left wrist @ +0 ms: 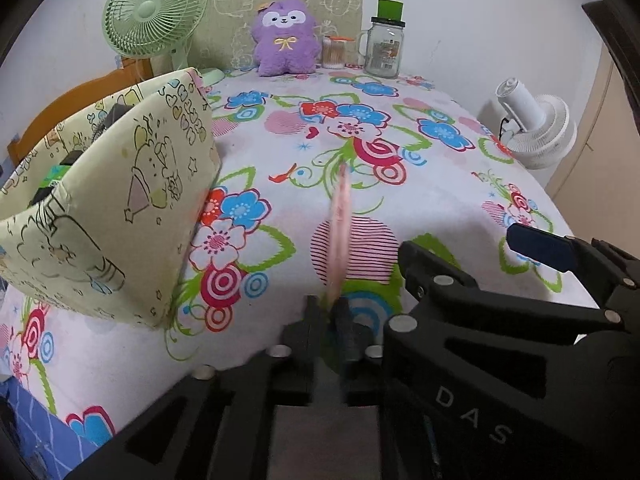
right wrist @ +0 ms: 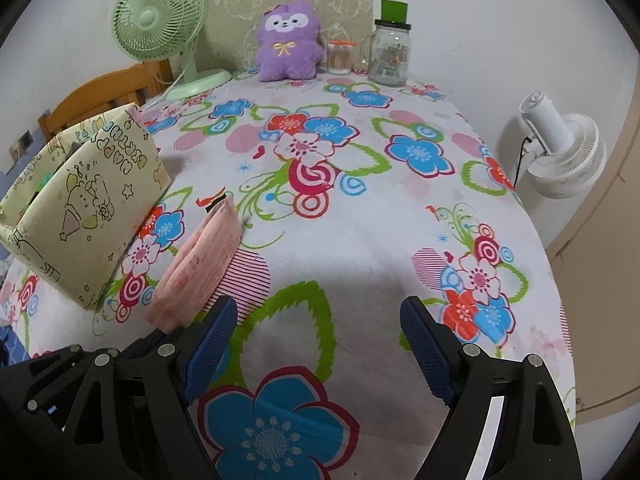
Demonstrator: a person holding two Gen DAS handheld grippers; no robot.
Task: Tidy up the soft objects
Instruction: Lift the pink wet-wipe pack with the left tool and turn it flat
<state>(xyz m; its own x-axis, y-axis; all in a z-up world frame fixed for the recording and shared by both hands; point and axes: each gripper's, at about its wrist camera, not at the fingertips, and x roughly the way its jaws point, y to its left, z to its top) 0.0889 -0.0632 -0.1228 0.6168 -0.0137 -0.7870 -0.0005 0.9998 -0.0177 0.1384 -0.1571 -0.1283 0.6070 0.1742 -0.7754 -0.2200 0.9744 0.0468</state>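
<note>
My left gripper [left wrist: 328, 308] is shut on a thin pink soft pack [left wrist: 340, 224], seen edge-on and held upright above the flowered tablecloth. The same pink pack [right wrist: 204, 260] shows broadside in the right wrist view, just right of the cream fabric storage box [right wrist: 84, 208]. That box [left wrist: 120, 208] stands open at the left, with dark items inside. My right gripper [right wrist: 320, 344] is open and empty, low over the cloth, right of the left gripper. A purple plush toy [left wrist: 285, 38] sits at the table's far edge, also in the right wrist view [right wrist: 289, 42].
A green desk fan [left wrist: 154, 14] stands at the back left. A glass jar with a green lid [left wrist: 385, 42] and a small jar of swabs [left wrist: 334, 53] stand at the back right. A white floor fan [right wrist: 560, 152] is beyond the table's right edge. A wooden chair [right wrist: 100, 96] is behind the box.
</note>
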